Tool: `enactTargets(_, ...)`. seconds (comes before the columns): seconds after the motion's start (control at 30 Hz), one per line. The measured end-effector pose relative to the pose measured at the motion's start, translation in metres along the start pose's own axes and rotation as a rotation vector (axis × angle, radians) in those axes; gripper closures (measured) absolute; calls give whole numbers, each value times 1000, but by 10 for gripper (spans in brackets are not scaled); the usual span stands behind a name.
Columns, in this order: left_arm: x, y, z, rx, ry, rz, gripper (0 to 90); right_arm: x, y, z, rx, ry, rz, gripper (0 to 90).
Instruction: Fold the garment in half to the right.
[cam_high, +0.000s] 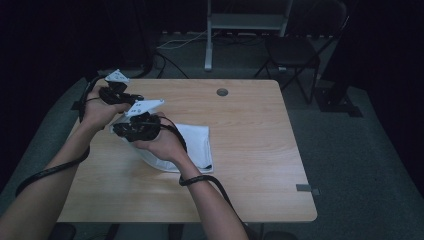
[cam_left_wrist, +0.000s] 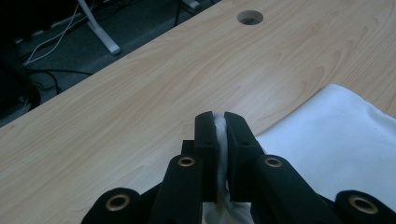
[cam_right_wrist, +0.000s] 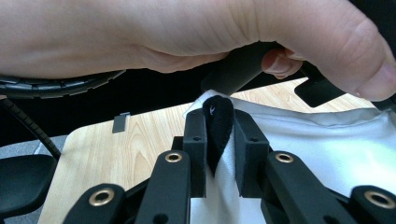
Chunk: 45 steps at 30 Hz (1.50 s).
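One white fabric item, a soft cloth or garment (cam_high: 197, 145), lies on the light wooden table (cam_high: 250, 165), left of centre in the high view; both hands work at its 10 o'clock corner. Whether it is a towel, bag or shirt cannot be told.

Left gripper (cam_high: 114, 93): jaws closed on a thin fold of the white fabric, which shows as a white strip pinched between the two black pads (cam_left_wrist: 205, 135) in the left gripper view. Bare table ahead of it, and the rest of the cloth spreads away towards 4 o'clock in that view.

Right gripper (cam_high: 137, 125): jaws closed on the same item, here clamping a black strap or trim piece (cam_right_wrist: 218, 123) that stands against the white fabric. The left hand (cam_right_wrist: 196, 32) passes just above it.

Progress, as judged: the pick-up of one edge is done, with both grips seated close together at the near-left corner. Most of the cloth rests flat on the table, so the lifting, spreading or folding is not yet done.

Count: one cloth, two grippers, one table, one round cable hole (cam_high: 222, 92) at 12 o'clock, one small grey tab (cam_high: 306, 188) at the table's 4 o'clock edge, one dark folding chair (cam_high: 295, 50) beyond.
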<state>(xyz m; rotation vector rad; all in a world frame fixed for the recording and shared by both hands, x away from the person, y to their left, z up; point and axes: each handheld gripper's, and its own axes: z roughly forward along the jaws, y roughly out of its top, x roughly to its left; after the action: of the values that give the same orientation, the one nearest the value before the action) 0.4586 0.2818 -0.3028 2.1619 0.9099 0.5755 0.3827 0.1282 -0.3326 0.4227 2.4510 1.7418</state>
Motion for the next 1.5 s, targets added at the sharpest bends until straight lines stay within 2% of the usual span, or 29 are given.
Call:
enactTargets(0.63,1,6,-7,8,12,12,848,0,5,-1,-36,13,12,776)
enactTargets(0.7,0,6,-5,5,14,8,848,0,5,-2,-34,11,5,776)
enactTargets(1.0,-7,10,4,19,13,8,847,-4,-4,-10,-52,5,34,777)
enactTargets(1.5,-13,13,11,28,16,-3,847,-8,-8,-25,-60,-17,36,777)
